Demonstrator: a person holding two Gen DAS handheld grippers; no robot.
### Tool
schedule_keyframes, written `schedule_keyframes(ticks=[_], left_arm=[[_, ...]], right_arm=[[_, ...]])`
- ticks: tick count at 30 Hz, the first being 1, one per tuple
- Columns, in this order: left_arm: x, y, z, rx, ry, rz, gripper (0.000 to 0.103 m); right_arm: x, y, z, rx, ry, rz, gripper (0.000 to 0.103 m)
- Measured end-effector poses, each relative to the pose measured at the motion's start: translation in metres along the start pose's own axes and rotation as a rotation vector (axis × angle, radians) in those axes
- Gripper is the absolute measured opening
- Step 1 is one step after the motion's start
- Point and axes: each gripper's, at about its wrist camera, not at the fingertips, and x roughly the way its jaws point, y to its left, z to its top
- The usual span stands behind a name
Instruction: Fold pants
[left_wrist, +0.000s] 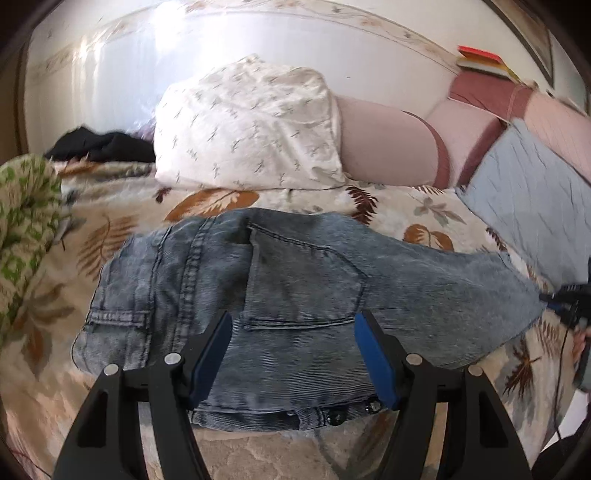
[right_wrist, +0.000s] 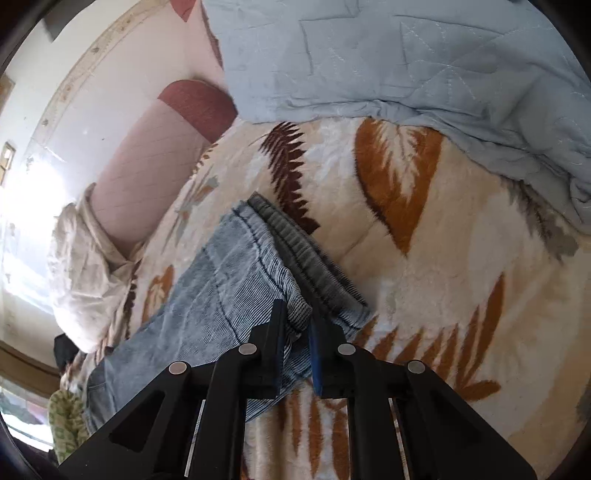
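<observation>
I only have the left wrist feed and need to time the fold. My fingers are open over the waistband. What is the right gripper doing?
Observer: The right gripper is shut on the jeans at the leg hem.
Operator: Is it pinching one leg or both?
Observer: Its fingers clamp the lighter top layer; a darker hem edge lies just beside them on the blanket, and I cannot tell if that is caught too.
Operator: Anything in the way on that side?
Observer: A blue quilt is bunched beyond the hem, apart from the jeans, with blanket showing between them.
</observation>
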Motion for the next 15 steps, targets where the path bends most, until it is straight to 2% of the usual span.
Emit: schedule_keyframes(ticks=[4, 9, 11, 12, 13, 14, 15], left_arm=[[0.004, 0.01, -0.001, -0.048, 0.03, -0.004, 0.071], [0.003, 0.013, -0.002, -0.03, 0.028, 0.027, 0.071], [0.008, 0.012, -0.004, 0.004, 0.044, 0.066, 0.072], [0.014, 0.012, -0.005, 0.015, 0.061, 0.085, 0.072], [0.018, 0.013, -0.006, 0.016, 0.08, 0.094, 0.072], [0.022, 0.015, -0.007, 0.01, 0.098, 0.093, 0.072], [0.026, 0.015, -0.009, 0.006, 0.113, 0.09, 0.072]], right_arm=[[0.011, -0.004, 0.002, -0.008, 0.015, -0.061, 0.009], [0.011, -0.001, 0.003, -0.01, 0.026, -0.095, 0.009], [0.001, 0.006, 0.006, 0.001, 0.003, -0.088, 0.017], [-0.006, 0.011, 0.01, 0.0, -0.022, -0.091, 0.031], [-0.012, 0.018, 0.014, -0.017, -0.058, -0.088, 0.037], [-0.017, 0.026, 0.02, -0.04, -0.096, -0.072, 0.048], [-0.018, 0.034, 0.026, -0.057, -0.122, -0.046, 0.055]])
